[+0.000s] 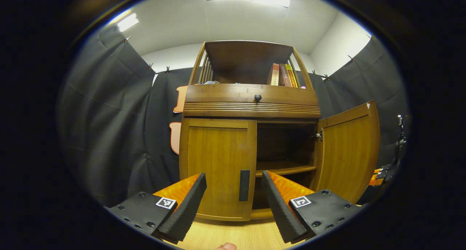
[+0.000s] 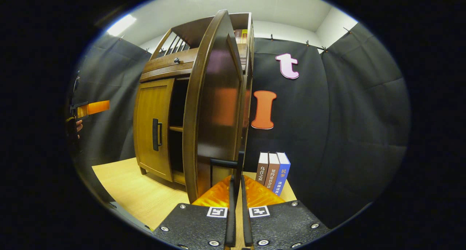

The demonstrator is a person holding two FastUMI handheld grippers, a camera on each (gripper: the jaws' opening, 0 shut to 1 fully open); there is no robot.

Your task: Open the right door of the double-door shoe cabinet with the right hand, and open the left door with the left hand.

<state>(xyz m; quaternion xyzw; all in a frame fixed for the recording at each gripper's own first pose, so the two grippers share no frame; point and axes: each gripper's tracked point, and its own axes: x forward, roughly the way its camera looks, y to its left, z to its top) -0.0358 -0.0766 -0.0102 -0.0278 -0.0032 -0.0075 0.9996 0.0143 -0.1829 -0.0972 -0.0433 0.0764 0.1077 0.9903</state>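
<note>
The wooden shoe cabinet (image 1: 251,104) stands straight ahead in the left gripper view. Its left door (image 1: 216,162) is closed, with a black vertical handle (image 1: 244,185) at its inner edge. My left gripper (image 1: 233,176) is open a short way in front of that handle, touching nothing. The right door (image 1: 349,151) stands swung wide open. In the right gripper view this right door (image 2: 214,108) appears almost edge-on, and my right gripper (image 2: 237,181) is shut on its black handle (image 2: 222,163). The left door (image 2: 153,126) is seen closed there.
A drawer with a dark knob (image 1: 257,97) sits above the doors, and books (image 1: 284,75) stand on the top shelf. Three books (image 2: 273,170) stand on the wooden floor beside the cabinet, close to my right gripper. The left gripper (image 2: 93,107) and a hand show far left.
</note>
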